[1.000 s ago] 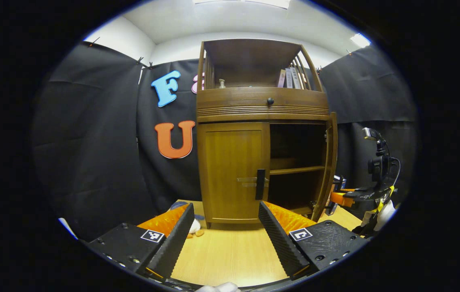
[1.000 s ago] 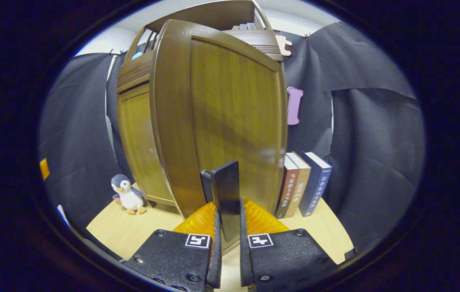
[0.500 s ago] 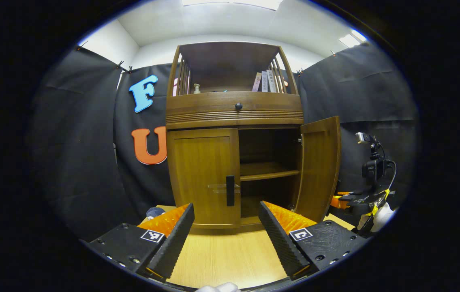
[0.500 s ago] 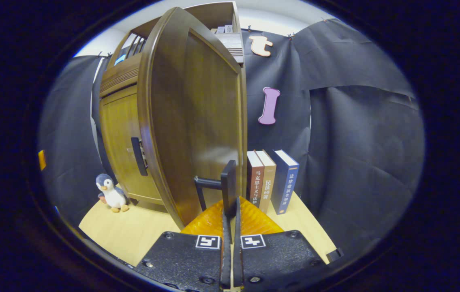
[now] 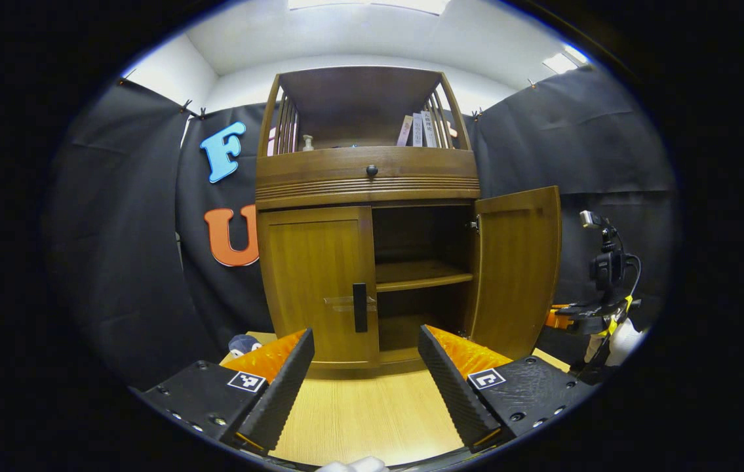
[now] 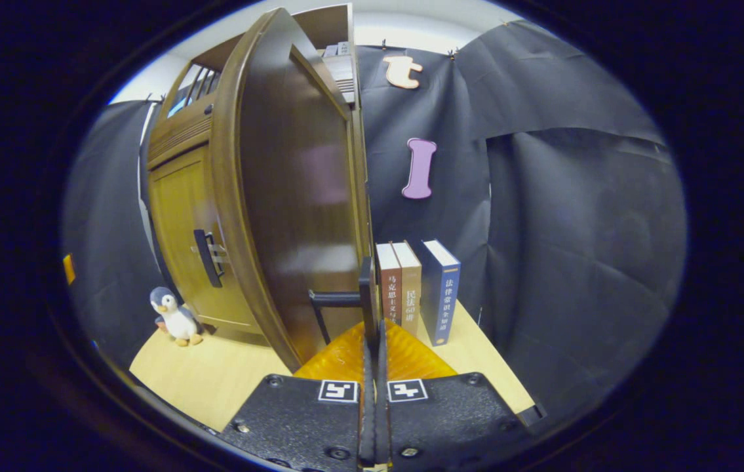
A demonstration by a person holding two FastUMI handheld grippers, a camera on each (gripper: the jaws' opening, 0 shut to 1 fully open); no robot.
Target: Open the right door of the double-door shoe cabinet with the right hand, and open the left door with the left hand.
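Wooden and swung well out, the right door [image 5: 519,269] stands edge-on to your right gripper [image 6: 372,331], whose fingers are pinched on its upright bar handle [image 6: 366,295] so the pull follows the hinge arc. Your left gripper [image 5: 365,354] waits spread wide and empty over the table [image 5: 372,419], aimed at the closed left door [image 5: 316,282], whose dark handle [image 5: 360,307] runs vertically by the centre gap.

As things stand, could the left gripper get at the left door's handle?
Probably yes. The left gripper is open and faces the shut left door, its handle just above the gap between the fingers. Bare tabletop lies between; the right door is swung aside.
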